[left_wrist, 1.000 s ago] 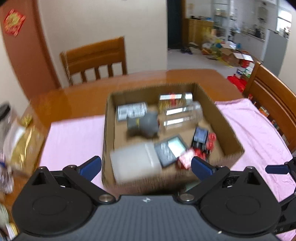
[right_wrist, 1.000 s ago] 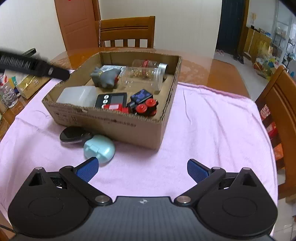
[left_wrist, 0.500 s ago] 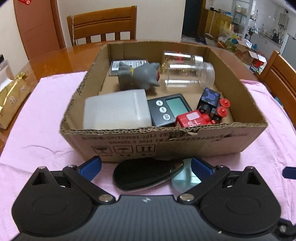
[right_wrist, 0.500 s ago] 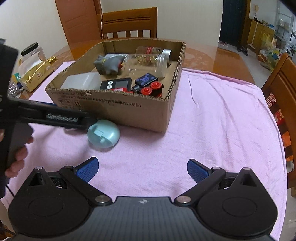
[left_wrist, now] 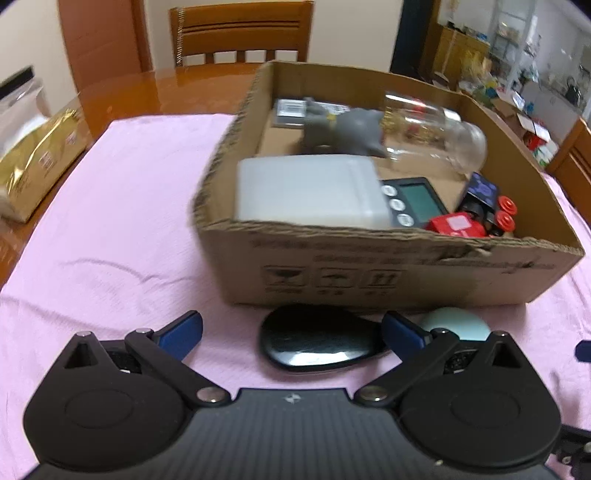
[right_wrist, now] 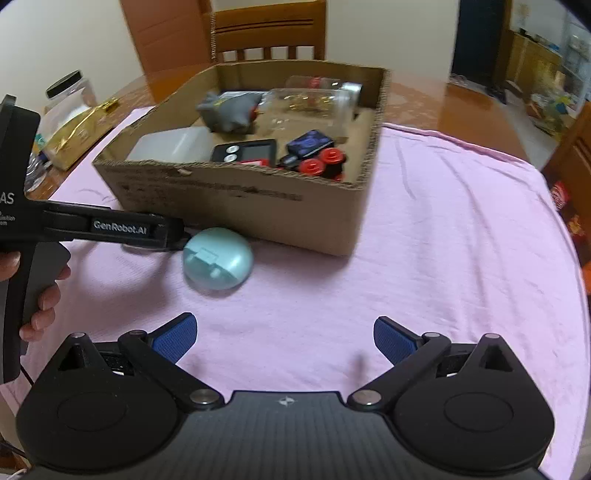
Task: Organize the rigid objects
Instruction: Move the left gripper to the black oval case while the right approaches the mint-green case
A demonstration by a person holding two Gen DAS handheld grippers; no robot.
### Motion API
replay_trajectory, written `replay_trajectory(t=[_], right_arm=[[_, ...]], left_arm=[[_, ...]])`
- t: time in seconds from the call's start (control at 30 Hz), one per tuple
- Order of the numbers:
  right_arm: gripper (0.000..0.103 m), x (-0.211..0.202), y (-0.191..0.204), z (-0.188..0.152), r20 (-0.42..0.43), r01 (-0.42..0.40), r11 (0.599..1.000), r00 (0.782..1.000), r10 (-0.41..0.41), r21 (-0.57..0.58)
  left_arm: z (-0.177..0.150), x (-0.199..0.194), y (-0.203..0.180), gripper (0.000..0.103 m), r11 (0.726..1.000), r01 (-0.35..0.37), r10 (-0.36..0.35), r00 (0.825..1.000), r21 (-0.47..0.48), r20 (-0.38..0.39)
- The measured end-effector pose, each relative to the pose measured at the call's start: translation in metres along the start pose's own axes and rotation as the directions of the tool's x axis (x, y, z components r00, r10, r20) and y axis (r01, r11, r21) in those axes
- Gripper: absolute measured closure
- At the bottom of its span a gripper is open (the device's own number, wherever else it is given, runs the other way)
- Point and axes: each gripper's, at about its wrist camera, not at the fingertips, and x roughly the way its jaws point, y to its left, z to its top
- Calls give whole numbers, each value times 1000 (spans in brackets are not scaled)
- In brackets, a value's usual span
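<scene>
A cardboard box (left_wrist: 388, 269) (right_wrist: 236, 195) on the pink cloth holds a white plastic case (left_wrist: 310, 188), a grey toy (left_wrist: 343, 133), a clear jar (left_wrist: 436, 136), a black timer (left_wrist: 413, 201) and a red toy train (left_wrist: 476, 218). A glossy black oval object (left_wrist: 317, 338) lies in front of the box, between the open jaws of my left gripper (left_wrist: 291, 330). A pale teal round case (right_wrist: 218, 258) (left_wrist: 456, 326) lies beside it. My right gripper (right_wrist: 284, 338) is open and empty over bare cloth.
A gold packet (left_wrist: 40, 158) and a clear jar with a black lid (right_wrist: 68, 94) stand at the table's left edge. Wooden chairs (left_wrist: 240, 31) stand behind and to the right (right_wrist: 570, 155). The left gripper's body (right_wrist: 99, 225) reaches across the right wrist view.
My left gripper has dropped from above the box to the cloth in front of it and shifted left, bringing the black oval object between its jaws. The right gripper has barely moved.
</scene>
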Motion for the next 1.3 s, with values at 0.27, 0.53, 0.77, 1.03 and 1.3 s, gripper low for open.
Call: replay_trajectory(t=[0.27, 0.53, 0.77, 1.03, 1.3], right_arm=[[0, 28, 27, 6, -22, -78, 987, 997, 76, -140], [0, 47, 41, 18, -29, -84, 979, 996, 80, -187], [0, 46, 43, 13, -30, -72, 981, 997, 68, -180], [0, 48, 41, 12, -27, -77, 978, 997, 73, -195], [0, 58, 55, 23, -10, -97, 952, 995, 98, -289]], left_arm=[[0, -6, 28, 1, 999, -22, 22, 1000, -34, -19], [1, -4, -1, 1, 994, 80, -78, 997, 80, -24], [3, 8, -12, 1, 994, 91, -90, 996, 65, -19], [-5, 4, 0, 1, 995, 21, -18, 999, 96, -37], [-13, -1, 20, 1, 994, 8, -4, 999, 112, -36]])
